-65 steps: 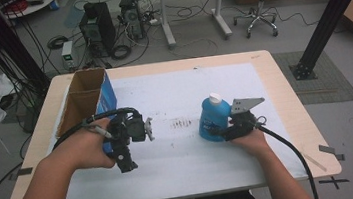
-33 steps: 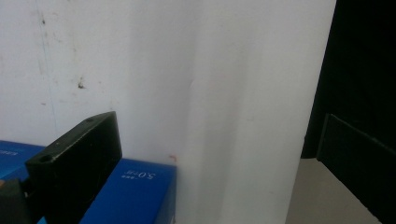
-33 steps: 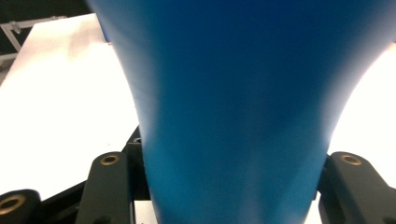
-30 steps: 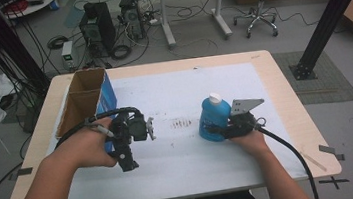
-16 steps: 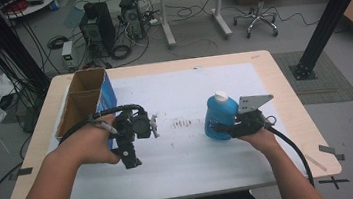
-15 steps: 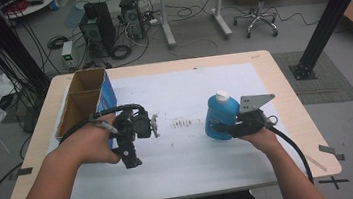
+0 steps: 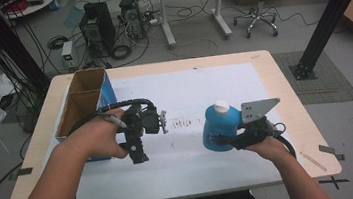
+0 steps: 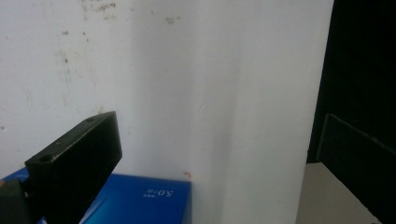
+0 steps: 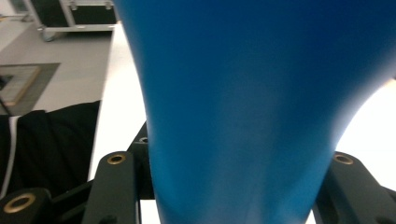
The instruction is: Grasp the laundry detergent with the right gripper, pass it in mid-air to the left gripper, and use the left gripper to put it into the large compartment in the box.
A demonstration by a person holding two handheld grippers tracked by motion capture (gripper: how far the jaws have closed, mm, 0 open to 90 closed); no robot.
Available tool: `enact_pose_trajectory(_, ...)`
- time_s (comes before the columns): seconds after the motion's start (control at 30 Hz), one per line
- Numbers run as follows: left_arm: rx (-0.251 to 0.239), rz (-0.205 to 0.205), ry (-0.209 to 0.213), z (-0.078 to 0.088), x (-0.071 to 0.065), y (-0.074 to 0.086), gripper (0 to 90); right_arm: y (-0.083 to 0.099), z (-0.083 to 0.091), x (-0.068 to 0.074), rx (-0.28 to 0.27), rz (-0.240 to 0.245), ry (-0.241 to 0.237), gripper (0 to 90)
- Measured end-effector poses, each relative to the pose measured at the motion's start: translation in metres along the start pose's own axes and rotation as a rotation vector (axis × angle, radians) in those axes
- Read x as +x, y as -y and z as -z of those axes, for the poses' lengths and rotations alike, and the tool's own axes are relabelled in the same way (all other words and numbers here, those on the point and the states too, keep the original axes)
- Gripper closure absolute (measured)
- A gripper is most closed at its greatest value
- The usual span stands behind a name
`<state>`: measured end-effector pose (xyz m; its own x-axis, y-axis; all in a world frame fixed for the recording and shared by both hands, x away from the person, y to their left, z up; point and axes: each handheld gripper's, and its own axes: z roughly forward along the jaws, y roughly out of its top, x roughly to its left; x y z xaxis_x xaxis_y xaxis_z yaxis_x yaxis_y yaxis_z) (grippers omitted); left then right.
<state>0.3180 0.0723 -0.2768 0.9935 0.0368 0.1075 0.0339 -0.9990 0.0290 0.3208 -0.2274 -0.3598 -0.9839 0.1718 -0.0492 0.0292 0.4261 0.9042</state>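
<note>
Blue plastic bottle [image 9: 243,107] sits pinched between the right gripper [image 7: 237,138]'s two black jaws — in the right gripper view they bear on the lower body from both sides, so that's a firm clamp. High view: the bottle [image 7: 220,127], white cap up and roughly upright, is over the right half of the white table [image 7: 203,84], and it looks held just clear of the surface, though I can't be sure of the gap.

Left gripper [image 7: 140,126]: held by the left hand over the left-centre of the table, nothing between the jaws. Its own view shows one black jaw [image 8: 74,158] and the edge of the other at far right, well apart — I read it as open and idle. A blue box edge [image 8: 140,200] lies under it.

Step, my read: carry phase, bottle picked and in transit. The likely target is the open cardboard box [image 7: 82,102] with the blue side at the table's left edge. The next move needs a level traverse leftwards, bottle kept upright, passing the left gripper without a clip, then a lowering into one compartment.

Count: one bottle, one box with two compartments, two grippers
</note>
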Motion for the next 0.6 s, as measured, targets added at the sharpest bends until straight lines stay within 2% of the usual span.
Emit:
enact_pose_trajectory(0.23, -0.003, -0.014, 0.019, 0.002, -0.001, -0.007, 0.3, 0.001, -0.029, 0.014, 0.004, 0.012, -0.072, 45.3)
enact_pose_trajectory(0.37, -0.012, -0.015, 0.032, 0.002, -0.002, -0.009, 0.3, 0.002, -0.048, 0.018, 0.001, 0.016, -0.109, 45.3)
enact_pose_trajectory(0.6, -0.026, -0.014, 0.043, 0.002, -0.005, -0.011, 0.3, 0.003, -0.086, 0.021, 0.017, 0.050, -0.162, 45.2)
